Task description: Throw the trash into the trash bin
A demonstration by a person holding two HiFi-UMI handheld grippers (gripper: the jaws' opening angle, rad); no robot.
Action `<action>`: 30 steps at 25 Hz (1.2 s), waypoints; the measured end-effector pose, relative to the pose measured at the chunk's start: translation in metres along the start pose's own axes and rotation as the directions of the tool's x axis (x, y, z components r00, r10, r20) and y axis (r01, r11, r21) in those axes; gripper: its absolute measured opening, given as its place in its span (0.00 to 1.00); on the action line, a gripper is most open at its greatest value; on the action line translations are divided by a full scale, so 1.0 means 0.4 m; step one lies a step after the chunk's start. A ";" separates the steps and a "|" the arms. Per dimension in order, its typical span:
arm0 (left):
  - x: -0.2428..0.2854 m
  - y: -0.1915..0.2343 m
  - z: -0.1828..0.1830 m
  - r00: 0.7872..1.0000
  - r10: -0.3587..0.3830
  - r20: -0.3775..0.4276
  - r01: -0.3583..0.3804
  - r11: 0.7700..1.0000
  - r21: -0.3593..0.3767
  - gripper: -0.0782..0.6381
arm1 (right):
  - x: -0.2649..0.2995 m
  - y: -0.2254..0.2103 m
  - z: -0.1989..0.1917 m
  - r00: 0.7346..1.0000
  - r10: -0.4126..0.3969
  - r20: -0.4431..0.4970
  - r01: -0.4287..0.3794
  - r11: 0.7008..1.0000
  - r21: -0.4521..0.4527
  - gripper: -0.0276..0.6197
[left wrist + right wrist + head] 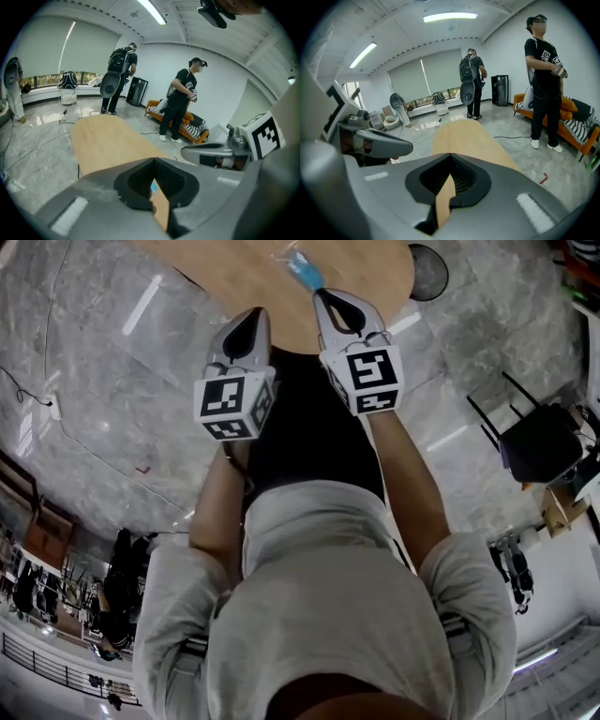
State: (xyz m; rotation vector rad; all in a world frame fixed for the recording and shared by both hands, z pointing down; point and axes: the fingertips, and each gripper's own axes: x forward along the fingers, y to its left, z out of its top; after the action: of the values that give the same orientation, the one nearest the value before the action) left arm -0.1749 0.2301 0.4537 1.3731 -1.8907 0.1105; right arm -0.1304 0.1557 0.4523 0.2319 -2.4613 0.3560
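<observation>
A crumpled blue and clear wrapper (302,268) lies on the far part of the oval wooden table (225,277). In the head view my left gripper (252,317) and right gripper (327,296) are side by side over the table's near edge, both pointing at it. The right one's tip is just short of the wrapper. In the left gripper view the left gripper (152,160) has its jaws together, and a speck of the blue wrapper (153,187) shows through the slit. The right gripper (450,154) is also shut and empty in its own view, with the table (464,136) ahead.
A dark round object (428,272), perhaps a bin, stands on the floor past the table's right end. A black chair (539,442) is at the right. Two people (183,98) (119,75) stand beyond the table near an orange sofa (197,129). Cables cross the grey floor (84,381).
</observation>
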 end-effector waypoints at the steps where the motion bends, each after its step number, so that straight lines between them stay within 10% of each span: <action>1: 0.016 -0.001 -0.013 1.000 -0.016 -0.010 0.016 1.000 0.011 0.13 | 0.013 0.004 -0.023 1.000 0.004 -0.010 -0.004 1.000 0.001 0.05; 11: 0.172 0.045 -0.208 0.994 -0.027 -0.102 0.021 0.998 -0.065 0.13 | 0.122 -0.043 -0.205 0.993 -0.019 -0.116 0.021 1.000 0.016 0.05; 27: 0.351 0.135 -0.356 0.978 -0.020 -0.207 0.006 0.998 -0.070 0.13 | 0.307 -0.092 -0.413 0.940 -0.084 -0.332 0.011 0.976 -0.216 0.06; 30: 0.358 0.142 -0.368 0.975 -0.026 -0.221 0.011 0.998 -0.067 0.13 | 0.333 -0.099 -0.439 0.923 -0.091 -0.373 -0.005 0.969 -0.248 0.19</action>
State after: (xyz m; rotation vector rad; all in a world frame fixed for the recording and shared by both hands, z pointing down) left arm -0.1600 0.2148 0.6658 1.2782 -1.6811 0.1831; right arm -0.1251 0.1618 0.6762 0.0996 -2.0824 0.0640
